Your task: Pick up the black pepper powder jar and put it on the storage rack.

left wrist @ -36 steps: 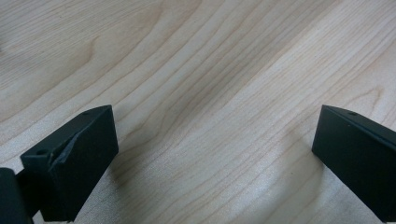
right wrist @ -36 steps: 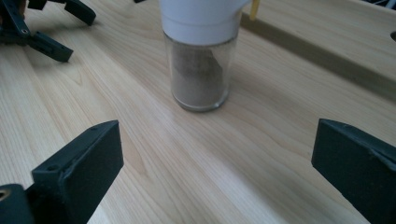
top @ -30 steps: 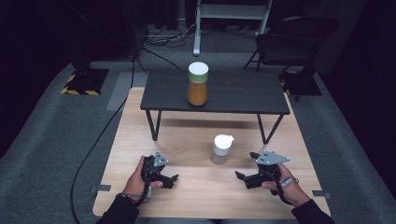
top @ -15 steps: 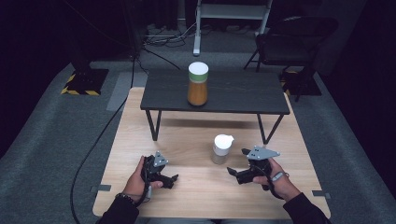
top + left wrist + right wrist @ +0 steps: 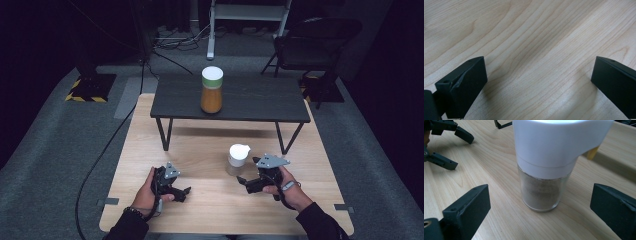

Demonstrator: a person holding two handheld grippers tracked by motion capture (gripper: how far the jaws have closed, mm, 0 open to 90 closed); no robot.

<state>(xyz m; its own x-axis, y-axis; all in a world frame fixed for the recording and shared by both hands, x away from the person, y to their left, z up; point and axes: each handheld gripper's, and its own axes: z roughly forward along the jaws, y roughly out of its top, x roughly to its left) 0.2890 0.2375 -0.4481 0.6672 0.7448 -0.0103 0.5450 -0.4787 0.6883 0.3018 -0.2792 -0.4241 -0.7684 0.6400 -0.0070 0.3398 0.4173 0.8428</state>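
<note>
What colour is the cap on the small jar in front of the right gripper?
White: the cap tops the small jar, clearest in the right gripper view.

High view: counter (image 5: 200, 150) evenly lit from above, surroundings fall to near black; image soft, low detail. Left gripper view: sharp wood grain, soft shadows under both jaws. Right gripper view: white cap of jar (image 5: 541, 195) overexposed at the top edge; jaws slightly blurred.

White-capped shaker (image 5: 544, 170), greyish contents; black fingers (image 5: 466, 207); pale wood-grain table (image 5: 529, 37).
</note>
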